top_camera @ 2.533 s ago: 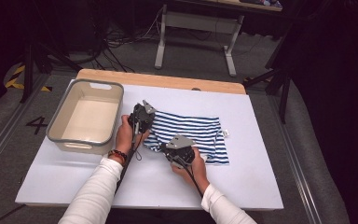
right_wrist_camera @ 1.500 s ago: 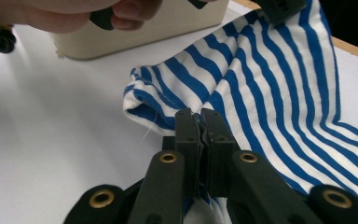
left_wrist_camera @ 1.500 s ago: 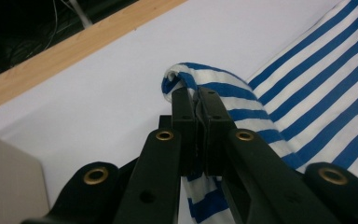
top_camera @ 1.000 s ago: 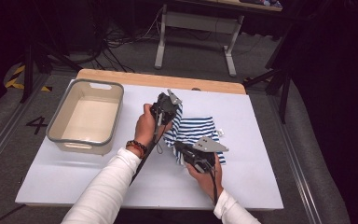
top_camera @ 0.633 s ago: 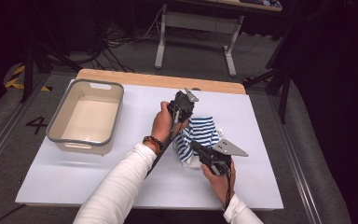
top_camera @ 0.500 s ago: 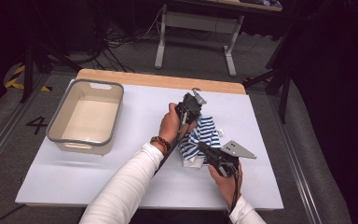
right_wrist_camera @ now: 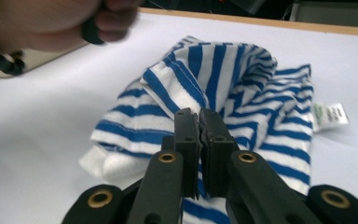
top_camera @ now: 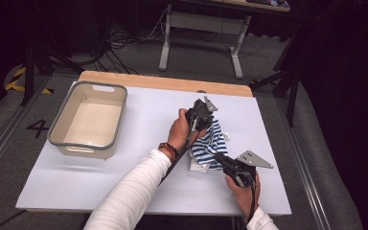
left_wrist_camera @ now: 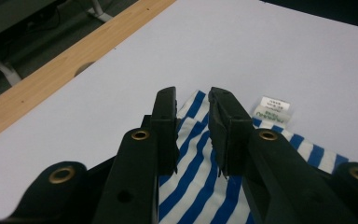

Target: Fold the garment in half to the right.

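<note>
The blue-and-white striped cotton garment point(top_camera: 210, 146) lies folded into a narrow bundle on the white tabletop point(top_camera: 139, 187), well to the right of the grey-rimmed cream plastic tub point(top_camera: 88, 120), which serves here as the landmark. Between the tub and the garment a broad strip of bare tabletop stays free, and more bare surface runs along the near edge, below the tub and under the white sleeve point(top_camera: 124, 196). Beyond the tub, a wooden strip point(top_camera: 163, 82) borders the far side of the tabletop. The left hand-held gripper point(top_camera: 202, 113) sits at the garment's far end; in the left gripper view its jaws have just been opening and stand a little apart above the striped cloth point(left_wrist_camera: 200, 163), with a white care label point(left_wrist_camera: 271, 109) just beside them, and the pads are not pressing on the fabric. The right hand-held gripper point(top_camera: 223, 160) is at the garment's near end, farthest from the tub; in the right gripper view its jaws point(right_wrist_camera: 199, 135) are drawn almost together over the cloth point(right_wrist_camera: 233, 79), but whether a fold is pinched between them is hard to make out, since the jaws themselves cover that spot. The garment's underside and inner folds are hidden, and the left hand point(right_wrist_camera: 42, 21) is blurred and cut off at the top edge.
</note>
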### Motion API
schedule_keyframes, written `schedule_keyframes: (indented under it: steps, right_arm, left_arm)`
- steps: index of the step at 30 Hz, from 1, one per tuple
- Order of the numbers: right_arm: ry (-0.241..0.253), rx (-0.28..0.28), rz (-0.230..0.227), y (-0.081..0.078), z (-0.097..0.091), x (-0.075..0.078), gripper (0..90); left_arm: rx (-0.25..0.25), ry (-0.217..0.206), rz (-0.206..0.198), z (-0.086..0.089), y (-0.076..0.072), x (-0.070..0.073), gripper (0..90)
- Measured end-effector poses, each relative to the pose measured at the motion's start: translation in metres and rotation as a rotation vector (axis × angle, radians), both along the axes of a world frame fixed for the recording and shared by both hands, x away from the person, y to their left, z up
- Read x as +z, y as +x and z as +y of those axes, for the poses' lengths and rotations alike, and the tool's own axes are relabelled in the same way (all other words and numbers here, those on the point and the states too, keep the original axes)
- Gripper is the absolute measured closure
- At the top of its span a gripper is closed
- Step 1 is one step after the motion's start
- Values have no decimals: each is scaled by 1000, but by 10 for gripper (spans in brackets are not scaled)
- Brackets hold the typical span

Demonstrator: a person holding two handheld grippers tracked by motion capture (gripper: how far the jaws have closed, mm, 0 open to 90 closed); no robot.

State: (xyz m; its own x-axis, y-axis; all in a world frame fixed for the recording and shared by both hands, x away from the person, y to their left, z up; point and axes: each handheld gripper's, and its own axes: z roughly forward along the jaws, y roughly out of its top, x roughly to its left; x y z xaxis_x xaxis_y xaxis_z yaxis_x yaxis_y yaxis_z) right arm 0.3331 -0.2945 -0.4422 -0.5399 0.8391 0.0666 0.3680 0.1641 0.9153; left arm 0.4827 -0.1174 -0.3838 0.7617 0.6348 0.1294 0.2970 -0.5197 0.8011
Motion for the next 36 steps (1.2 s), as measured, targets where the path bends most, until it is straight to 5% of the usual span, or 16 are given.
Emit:
schedule_keyframes:
  steps: [4, 10, 13, 19, 22, 26, 29, 32, 36]
  right_arm:
    - [-20, -16, 13, -4, -8, -2, 852]
    - [-37, -79, 13, -12, -30, -4, 631]
    - [-13, -95, -6, -10, -33, 2, 555]
    - [-45, -82, -11, 6, -23, 9, 510]
    - [-95, -65, 20, 28, -10, 9, 506]
    - [-99, -69, 49, 47, -4, 9, 499]
    - [-167, -78, 124, 78, 5, 2, 504]
    - [-233, -87, 161, 92, 11, -7, 507]
    - [-234, -76, 207, 98, 12, -14, 546]
  left_arm:
    - [-44, -21, -30, 20, -15, 1, 649]
    - [-92, -55, -69, 65, -50, -9, 518]
    - [-100, -49, -68, 83, -64, -19, 493]
    - [-151, -4, -24, 113, -88, -46, 425]
    - [-167, 38, 7, 111, -91, -57, 422]
    - [-181, 29, 31, 102, -89, -62, 446]
    - [-177, 23, 55, 92, -84, -69, 467]
    - [-177, 4, 80, 88, -78, -72, 484]
    - [-184, 5, 91, 84, -76, -75, 528]
